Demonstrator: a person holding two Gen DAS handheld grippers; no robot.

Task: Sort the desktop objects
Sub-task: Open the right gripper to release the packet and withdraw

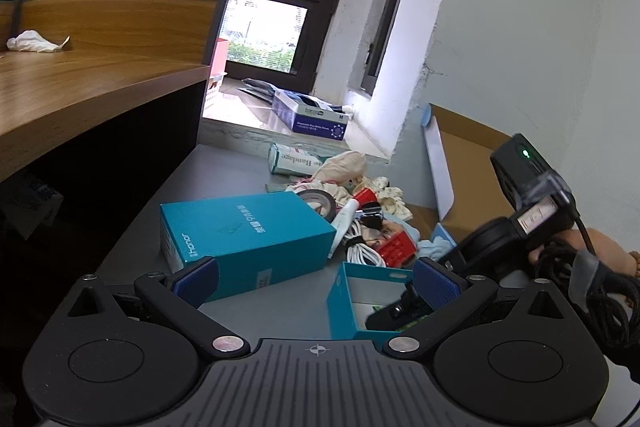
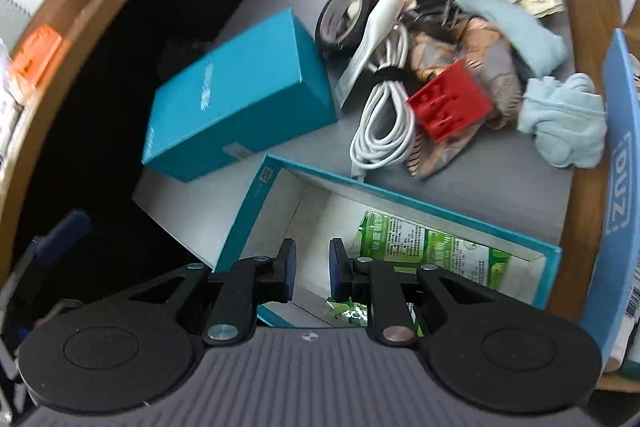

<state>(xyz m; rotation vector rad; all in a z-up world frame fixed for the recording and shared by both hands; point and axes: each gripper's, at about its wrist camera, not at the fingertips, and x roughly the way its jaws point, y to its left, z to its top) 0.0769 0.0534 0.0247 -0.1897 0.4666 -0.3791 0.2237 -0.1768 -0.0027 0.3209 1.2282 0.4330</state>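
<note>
Teal cardboard marks the sorting so far: the open box at the lower centre of the right wrist view holds only a green packet. Its lid lies left of centre. The pile (white cable, red blocks, tape roll, cloths) waits at the upper right. The right gripper hovers over the box, fingers narrowly apart and empty; the left gripper is spread wide, holding nothing. Most sorting seems left.

free: bare tabletop strip between open box tray and clutter | free: tray's near-left half, green packet fills the rest | blocked: white cable, red blocks, tape roll, cloths piled behind | left: closed teal box just beside tray | right: cardboard box wall
</note>
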